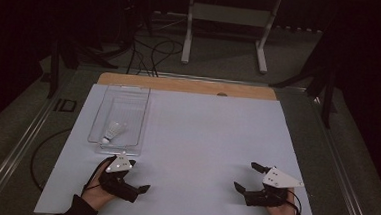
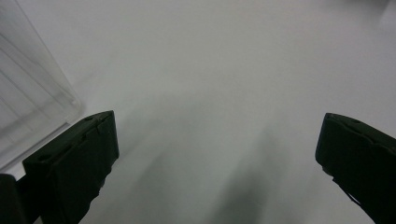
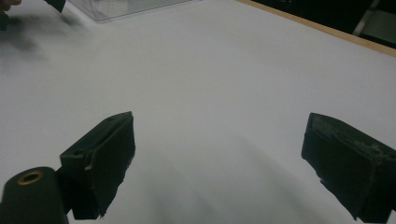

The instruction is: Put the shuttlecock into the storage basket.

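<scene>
White table [image 1: 191,137], both grippers resting near its front edge.
Left gripper [image 1: 136,177] and right gripper [image 1: 247,177] gape wide, empty; shuttlecock [image 1: 113,133] lies in clear tray [image 1: 129,91].

table: white top [image 1: 201,138], wood strip along far edge [image 1: 187,85]
stand: white metal frame on floor beyond table [image 1: 229,14]
cables: black, on floor, far left [image 1: 151,55]

tray [image 2: 32,107] cut off at left edge; shuttlecock [image 1: 113,132] too small for detail
</scene>
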`<state>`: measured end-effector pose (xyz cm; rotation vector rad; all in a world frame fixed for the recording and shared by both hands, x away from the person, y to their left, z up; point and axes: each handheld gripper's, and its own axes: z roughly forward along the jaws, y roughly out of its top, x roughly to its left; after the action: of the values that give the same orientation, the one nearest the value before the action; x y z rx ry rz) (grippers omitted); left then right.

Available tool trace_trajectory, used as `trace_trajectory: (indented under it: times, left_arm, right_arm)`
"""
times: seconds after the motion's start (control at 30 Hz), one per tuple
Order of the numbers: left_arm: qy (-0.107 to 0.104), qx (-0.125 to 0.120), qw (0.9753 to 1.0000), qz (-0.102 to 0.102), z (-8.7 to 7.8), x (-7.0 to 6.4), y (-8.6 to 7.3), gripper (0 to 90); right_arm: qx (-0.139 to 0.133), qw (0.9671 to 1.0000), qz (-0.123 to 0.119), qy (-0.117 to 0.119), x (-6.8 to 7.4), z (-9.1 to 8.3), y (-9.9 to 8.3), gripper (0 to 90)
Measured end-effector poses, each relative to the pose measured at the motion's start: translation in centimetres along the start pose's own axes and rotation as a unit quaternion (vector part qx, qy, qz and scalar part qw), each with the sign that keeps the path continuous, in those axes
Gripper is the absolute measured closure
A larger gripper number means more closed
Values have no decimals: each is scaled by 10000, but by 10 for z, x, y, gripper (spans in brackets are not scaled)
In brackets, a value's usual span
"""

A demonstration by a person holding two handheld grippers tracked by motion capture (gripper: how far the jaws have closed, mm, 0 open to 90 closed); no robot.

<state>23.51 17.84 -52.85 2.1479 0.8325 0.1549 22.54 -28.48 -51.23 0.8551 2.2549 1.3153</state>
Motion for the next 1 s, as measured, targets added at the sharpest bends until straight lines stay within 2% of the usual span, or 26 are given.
trace_trajectory:
  times: [0.1, 0.33, 0.53, 1.0]
  left_arm:
    - [98, 70, 9999, 20, 2, -2, -1, 0]
    - [295, -52, 9995, -96, 1, 2, -3, 0]
    - [469, 70, 9988, -92, 5, -1, -2, 3]
    - [535, -155, 9979, -340, 3, 5, -4, 6]
  right_arm:
    - [-2, 10000, -5, 7, 0, 0, 0, 96]
    - [23, 10000, -4, 25, 1, 1, 0, 95]
    - [20, 10000, 20, 31, 0, 1, 0, 95]
    - [29, 10000, 13, 41, 0, 1, -1, 96]
